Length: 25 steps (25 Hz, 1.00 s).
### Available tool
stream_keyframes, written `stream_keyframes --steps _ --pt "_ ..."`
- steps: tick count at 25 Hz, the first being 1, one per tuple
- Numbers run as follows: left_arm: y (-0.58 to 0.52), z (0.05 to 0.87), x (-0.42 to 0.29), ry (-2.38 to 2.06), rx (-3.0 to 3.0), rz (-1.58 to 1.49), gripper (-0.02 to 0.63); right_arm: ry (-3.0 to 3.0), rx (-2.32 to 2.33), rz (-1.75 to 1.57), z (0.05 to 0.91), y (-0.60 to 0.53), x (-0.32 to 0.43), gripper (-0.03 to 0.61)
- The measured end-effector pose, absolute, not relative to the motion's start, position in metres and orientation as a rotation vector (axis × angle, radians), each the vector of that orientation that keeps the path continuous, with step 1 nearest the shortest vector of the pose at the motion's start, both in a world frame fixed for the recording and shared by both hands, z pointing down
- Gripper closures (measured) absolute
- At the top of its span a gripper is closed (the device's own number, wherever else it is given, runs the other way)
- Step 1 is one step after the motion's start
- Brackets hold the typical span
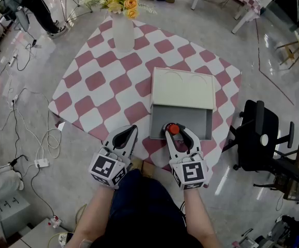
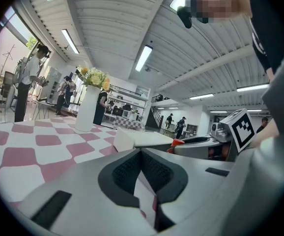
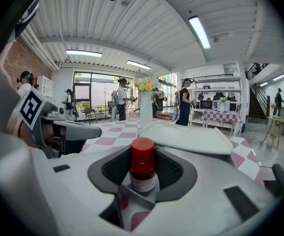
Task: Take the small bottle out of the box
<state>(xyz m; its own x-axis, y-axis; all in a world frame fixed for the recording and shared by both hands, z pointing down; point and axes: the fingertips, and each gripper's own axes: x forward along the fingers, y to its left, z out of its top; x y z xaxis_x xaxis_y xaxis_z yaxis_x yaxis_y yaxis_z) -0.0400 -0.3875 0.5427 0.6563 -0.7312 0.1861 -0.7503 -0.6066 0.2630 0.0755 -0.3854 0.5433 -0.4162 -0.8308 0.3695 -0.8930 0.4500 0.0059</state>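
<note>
Grasp stage: small bottle [image 3: 143, 167], upright at the near edge of the open box [image 1: 201, 122], is clamped by the right gripper [image 1: 177, 130] and must next be lifted clear; left gripper [image 1: 130, 130] is kept closed, empty

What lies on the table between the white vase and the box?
Nothing: in the head view only bare checked cloth lies between the vase and the box.
</note>
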Motion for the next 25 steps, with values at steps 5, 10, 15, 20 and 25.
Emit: stream_keyframes --steps 5,10,15,20,25 --pt "-0.388 0.536 -0.037 -1.183 2.568 0.079 0.611 -2.388 1.505 0.277 0.535 -0.385 0.083 0.433" --pt "-0.387 0.529 -0.034 -1.178 2.581 0.074 0.611 -2.392 1.516 0.264 0.527 -0.384 0.088 0.433" --pt "-0.389 0.521 -0.033 -1.183 2.594 0.069 0.611 -2.406 1.523 0.245 0.517 -0.384 0.090 0.433" --pt "-0.391 0.510 -0.031 -1.185 2.606 0.058 0.611 -2.414 1.537 0.233 0.505 -0.384 0.094 0.433" --pt "-0.392 0.499 -0.028 -1.182 2.623 0.043 0.611 -2.427 1.547 0.215 0.493 -0.383 0.096 0.433"
